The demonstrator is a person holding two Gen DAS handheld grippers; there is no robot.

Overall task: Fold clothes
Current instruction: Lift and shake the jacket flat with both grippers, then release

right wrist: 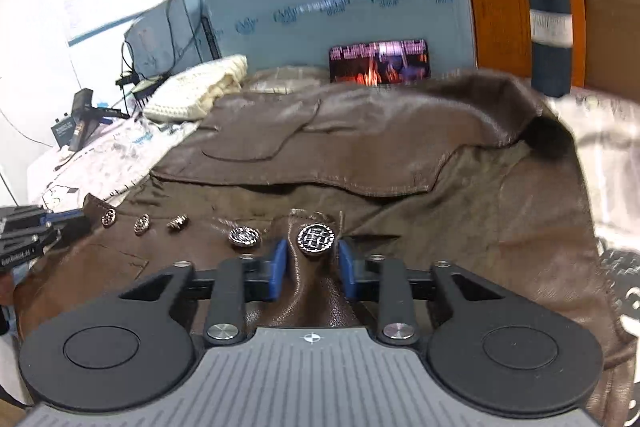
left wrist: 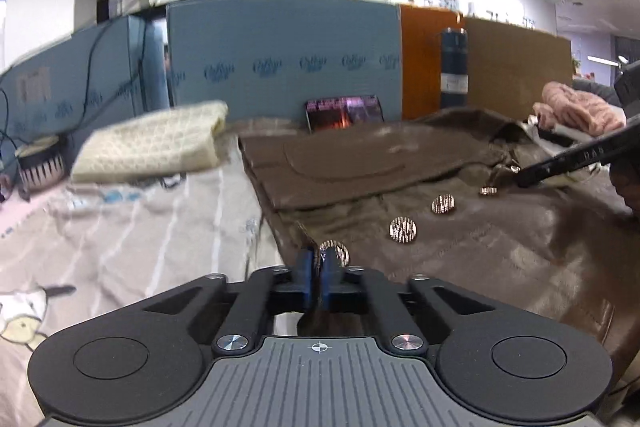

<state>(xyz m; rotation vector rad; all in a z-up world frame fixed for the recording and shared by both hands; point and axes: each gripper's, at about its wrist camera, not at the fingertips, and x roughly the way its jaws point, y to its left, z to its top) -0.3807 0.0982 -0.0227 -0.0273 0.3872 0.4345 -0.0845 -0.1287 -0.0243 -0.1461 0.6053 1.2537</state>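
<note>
While brown jacket (right wrist: 400, 147) lies flat | L tongs (left wrist: 319, 273) clamp hem | R tongs (right wrist: 313, 267) part-open round front edge

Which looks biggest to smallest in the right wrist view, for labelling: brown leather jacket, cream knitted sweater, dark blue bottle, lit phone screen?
1. Brown leather jacket, by far.
2-4. Cream knitted sweater, dark blue bottle and lit phone screen look alike in area; fisheye stretch makes ranking them unsure.
</note>
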